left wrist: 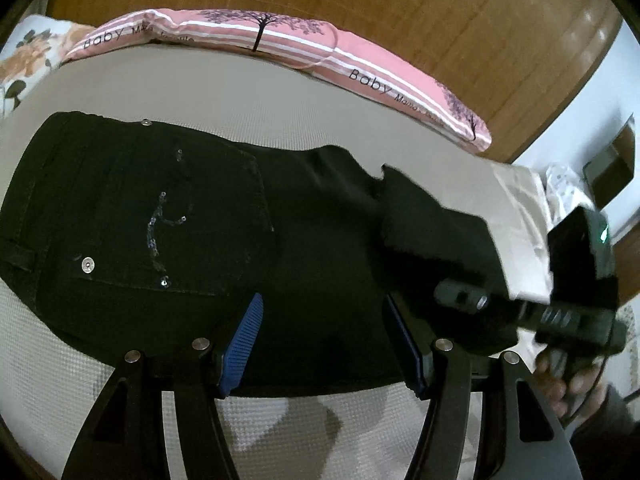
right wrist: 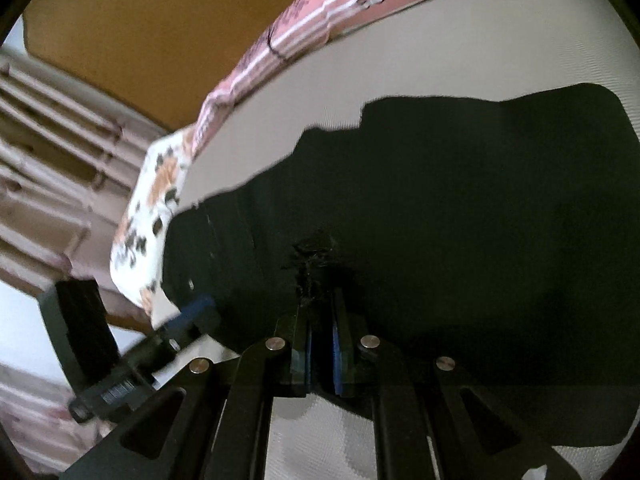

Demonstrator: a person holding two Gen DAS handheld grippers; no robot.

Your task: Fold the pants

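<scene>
Black pants (left wrist: 208, 216) lie flat on the bed (left wrist: 248, 112), long axis running side to side across the left wrist view, waistband and sequinned pocket at the left, legs trailing off to the right. The right hand-held gripper (right wrist: 320, 344) is pinched nearly closed on a bunched edge of that dark fabric, lifting the leg end over the rest. The left hand-held gripper (left wrist: 320, 344) hovers just above the seat, blue pads spread wide, nothing between them. So the right hand has the cloth; as I read it, the fold travels along the long axis toward the waistband.
</scene>
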